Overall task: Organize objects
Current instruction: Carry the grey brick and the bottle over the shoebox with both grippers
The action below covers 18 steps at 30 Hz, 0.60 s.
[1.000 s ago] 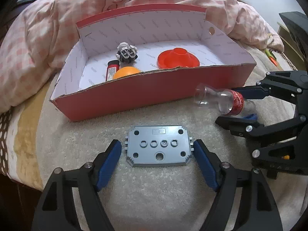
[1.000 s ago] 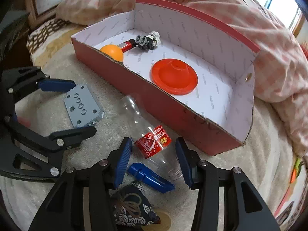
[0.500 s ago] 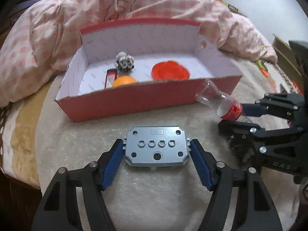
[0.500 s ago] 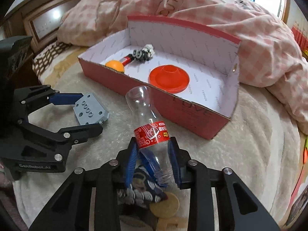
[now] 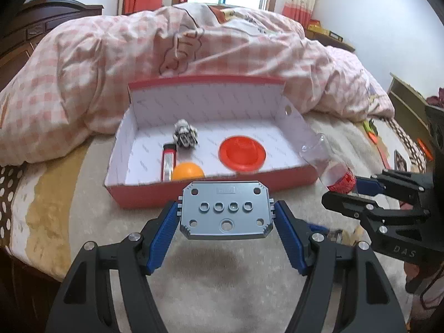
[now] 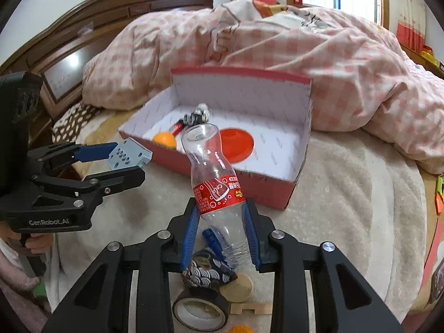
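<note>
My left gripper is shut on a grey plastic plate with round holes and holds it above the blanket, just in front of the red cardboard box. It also shows in the right wrist view. My right gripper is shut on an empty clear bottle with a red label, its open neck tilted up toward the box. The bottle shows in the left wrist view beside the box's right end.
The box holds an orange ball, a red disc, a red tube and a small grey toy. A pink checked duvet lies behind it. A tape roll, a patterned pouch and a blue piece lie under my right gripper.
Both grippers have lifted their objects off the blanket and moved toward the box. The bottle's neck is tilted higher than before.
</note>
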### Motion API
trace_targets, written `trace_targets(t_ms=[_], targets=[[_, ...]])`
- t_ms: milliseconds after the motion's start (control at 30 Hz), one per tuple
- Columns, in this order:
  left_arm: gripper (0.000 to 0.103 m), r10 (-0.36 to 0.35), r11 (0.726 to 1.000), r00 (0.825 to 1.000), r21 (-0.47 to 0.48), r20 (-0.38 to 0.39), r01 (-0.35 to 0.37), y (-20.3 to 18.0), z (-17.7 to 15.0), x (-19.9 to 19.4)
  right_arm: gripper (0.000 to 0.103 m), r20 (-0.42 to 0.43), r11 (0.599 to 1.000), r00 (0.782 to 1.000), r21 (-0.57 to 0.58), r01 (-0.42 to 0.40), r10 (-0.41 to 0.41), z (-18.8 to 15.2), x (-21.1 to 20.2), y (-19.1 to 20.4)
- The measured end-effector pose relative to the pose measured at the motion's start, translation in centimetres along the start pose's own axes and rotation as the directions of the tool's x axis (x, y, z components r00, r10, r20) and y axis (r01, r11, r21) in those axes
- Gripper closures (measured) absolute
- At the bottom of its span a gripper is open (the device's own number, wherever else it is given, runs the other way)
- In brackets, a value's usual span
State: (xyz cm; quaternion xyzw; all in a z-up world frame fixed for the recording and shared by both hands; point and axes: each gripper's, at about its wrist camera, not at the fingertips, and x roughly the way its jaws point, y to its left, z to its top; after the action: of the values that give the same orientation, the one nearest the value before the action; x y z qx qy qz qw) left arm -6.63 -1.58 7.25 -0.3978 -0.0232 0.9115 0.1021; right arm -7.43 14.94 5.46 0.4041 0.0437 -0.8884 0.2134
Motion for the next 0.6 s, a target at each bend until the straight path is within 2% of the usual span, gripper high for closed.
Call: trace_targets(t_ms=[300,600], targets=[[0.033,0.015,1.000,0.998,-0.014,0.060,-0.014,0.2,2.4,-0.3,0.070,0.035,0.999,0.999,0.033,-0.001,0.000,2.0,-0.2,-0.4],[0.033,0.047,0.998,0.997,-0.048,0.063,-0.044,1.2,4.4,1.2,0.070,0.050,0.999,0.999,0.032,0.016,-0.018,3.9,0.9,-0.3]])
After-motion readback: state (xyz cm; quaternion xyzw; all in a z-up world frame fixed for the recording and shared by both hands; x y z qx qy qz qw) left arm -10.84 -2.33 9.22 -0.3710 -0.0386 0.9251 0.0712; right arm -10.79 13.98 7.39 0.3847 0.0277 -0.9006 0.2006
